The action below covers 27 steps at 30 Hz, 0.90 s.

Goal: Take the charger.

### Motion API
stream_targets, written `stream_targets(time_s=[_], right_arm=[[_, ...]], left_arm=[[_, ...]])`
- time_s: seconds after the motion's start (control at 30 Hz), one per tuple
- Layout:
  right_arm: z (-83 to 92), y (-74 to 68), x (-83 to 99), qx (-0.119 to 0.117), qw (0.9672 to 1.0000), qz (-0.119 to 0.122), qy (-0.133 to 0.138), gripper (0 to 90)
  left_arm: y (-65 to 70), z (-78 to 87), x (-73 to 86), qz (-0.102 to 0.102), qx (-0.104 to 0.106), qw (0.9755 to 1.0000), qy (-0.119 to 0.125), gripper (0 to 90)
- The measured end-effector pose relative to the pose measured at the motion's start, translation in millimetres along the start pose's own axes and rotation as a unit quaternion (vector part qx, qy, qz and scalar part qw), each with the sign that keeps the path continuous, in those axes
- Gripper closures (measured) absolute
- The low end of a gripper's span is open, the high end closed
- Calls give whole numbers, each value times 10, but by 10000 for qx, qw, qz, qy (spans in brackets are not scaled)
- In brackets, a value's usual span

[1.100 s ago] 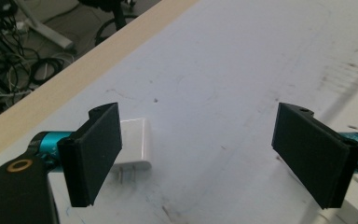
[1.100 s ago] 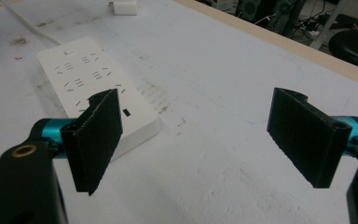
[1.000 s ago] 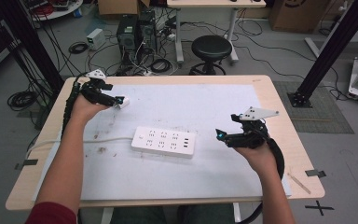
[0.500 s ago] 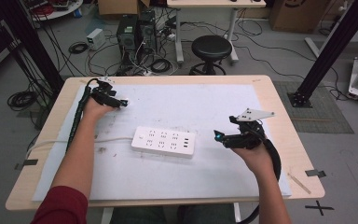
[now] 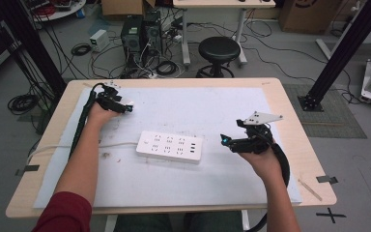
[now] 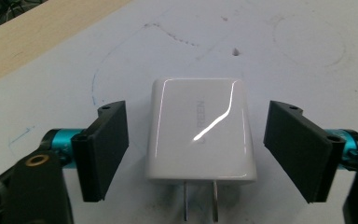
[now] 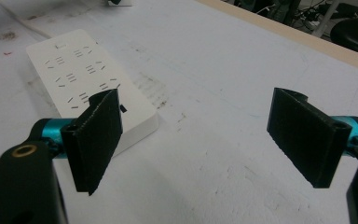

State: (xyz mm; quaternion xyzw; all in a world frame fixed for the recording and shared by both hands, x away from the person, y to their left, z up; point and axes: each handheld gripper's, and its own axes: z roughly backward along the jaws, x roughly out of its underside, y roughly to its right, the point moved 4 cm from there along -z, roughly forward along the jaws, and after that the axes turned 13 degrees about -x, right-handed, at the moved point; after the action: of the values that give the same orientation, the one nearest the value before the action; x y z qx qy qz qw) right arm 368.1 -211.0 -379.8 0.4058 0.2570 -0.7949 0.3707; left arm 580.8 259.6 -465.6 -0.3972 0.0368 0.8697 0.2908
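Observation:
A white plug-in charger (image 6: 200,128) lies flat on the white mat, its two prongs pointing back toward my left gripper (image 6: 196,154). That gripper is open, one jaw on each side of the charger, neither touching it. In the high view the left gripper (image 5: 123,107) sits at the mat's far left with the charger (image 5: 128,104) at its tip. A white power strip (image 5: 170,146) lies in the middle of the mat. My right gripper (image 5: 228,141) hovers open just right of the strip; the strip's end (image 7: 86,79) appears behind its left jaw, with nothing between the jaws.
The strip's white cord (image 5: 53,148) runs left off the table (image 5: 290,116). A small stick-like object (image 5: 311,188) lies near the front right corner. Beyond the far edge stand a black stool (image 5: 219,50), computer towers (image 5: 139,34) and floor cables.
My left hand has moved farther away and left across the mat, and its open jaws now straddle the charger. The right gripper has stayed in place.

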Motion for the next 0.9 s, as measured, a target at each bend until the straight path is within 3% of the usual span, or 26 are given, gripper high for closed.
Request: stream_targets(time_s=[0.43,0.63,0.67,0.9], right_arm=[[7,9,-4,1,10000,7,-4,183],[20,12,5,27,10000,-24,1,183],[21,13,4,26,10000,-33,15,183],[9,3,-22,-20,10000,-1,6,183]], left_arm=[[8,-42,35,-17,50,10000,-83,314],[28,-42,28,-96,88,9999,-52,371],[34,-33,26,-140,118,9998,-41,417],[70,6,5,-331,95,9993,-108,424]])
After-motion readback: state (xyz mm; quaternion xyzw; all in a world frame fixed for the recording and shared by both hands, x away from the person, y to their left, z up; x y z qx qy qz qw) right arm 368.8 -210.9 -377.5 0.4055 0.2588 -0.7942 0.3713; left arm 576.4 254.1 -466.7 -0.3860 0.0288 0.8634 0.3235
